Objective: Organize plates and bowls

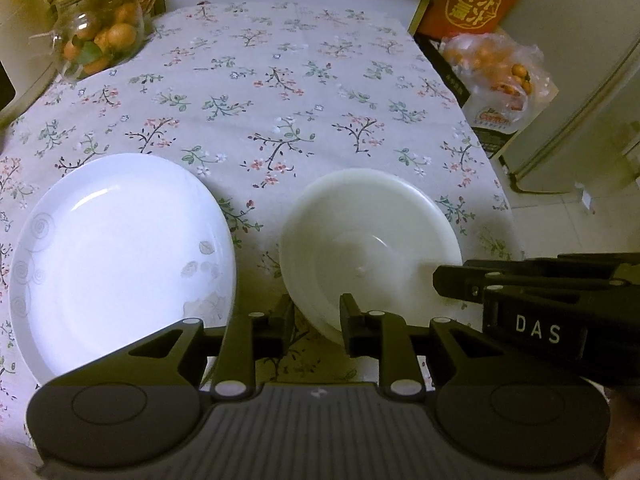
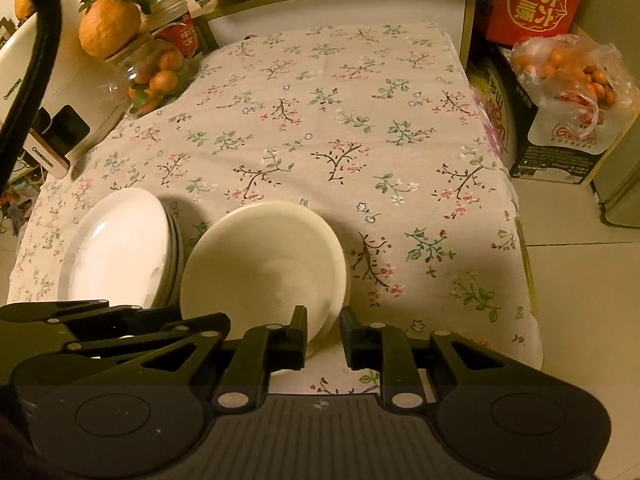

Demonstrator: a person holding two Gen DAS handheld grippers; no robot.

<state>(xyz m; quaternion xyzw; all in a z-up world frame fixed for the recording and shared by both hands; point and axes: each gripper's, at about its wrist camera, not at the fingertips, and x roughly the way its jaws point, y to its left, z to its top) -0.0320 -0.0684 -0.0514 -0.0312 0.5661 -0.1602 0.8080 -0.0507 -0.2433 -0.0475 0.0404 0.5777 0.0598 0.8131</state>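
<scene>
Two handheld grippers straddle the near rim of a white bowl stack (image 2: 264, 268) on the floral tablecloth (image 2: 360, 128). The left gripper (image 1: 316, 320) stands slightly parted over the stack's near-left edge, the right gripper (image 2: 324, 332) likewise over its near-right edge; whether the pads press on the rim cannot be told. A plate stack (image 1: 120, 260) lies just beside the bowls on their left, both piles mouth-up and flat, round with no long axis. Judging by the paired hold, the bowls were probably being set down level, like with like.
</scene>
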